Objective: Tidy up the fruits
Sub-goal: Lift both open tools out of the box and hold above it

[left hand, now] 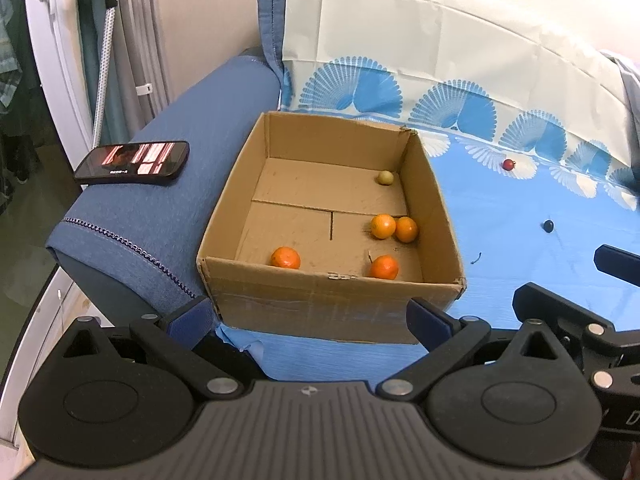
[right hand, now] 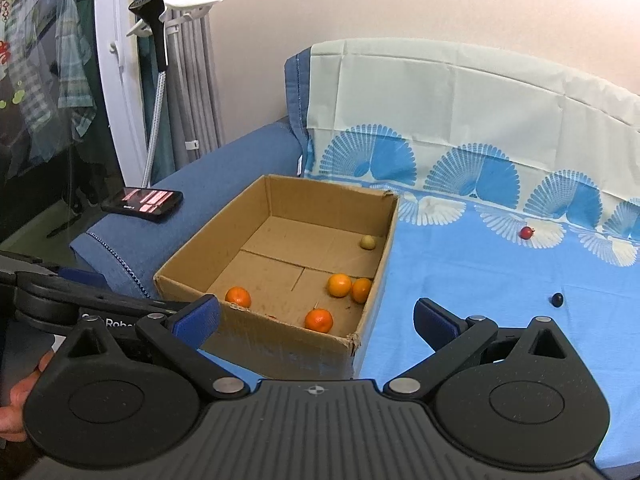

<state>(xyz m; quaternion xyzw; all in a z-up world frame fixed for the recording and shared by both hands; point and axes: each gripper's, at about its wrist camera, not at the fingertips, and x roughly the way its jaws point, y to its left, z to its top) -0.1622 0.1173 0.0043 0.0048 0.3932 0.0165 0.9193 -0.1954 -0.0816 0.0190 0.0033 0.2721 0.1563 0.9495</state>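
Both the left gripper (left hand: pixel 308 316) and right gripper (right hand: pixel 316 318) hang with fingers spread, empty. Ahead between them, the cardboard box (left hand: pixel 336 292) already holds four oranges (left hand: pixel 383 226) and a pale fruit (left hand: pixel 385 178). Beyond the right fingers, a red fruit (right hand: pixel 527 233) and a dark fruit (right hand: pixel 557 299) likely remain to collect from the blue sheet (right hand: pixel 460 280).

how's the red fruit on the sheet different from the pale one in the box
The red fruit is dark red with a small tip at one side; the pale fruit is dull yellow-green and plain. The red one lies loose on the blue sheet, near the white fan pattern; the pale one sits inside the box, in its far right corner. The red one looks slightly smaller. Both are small, round, and untouched by either tool.
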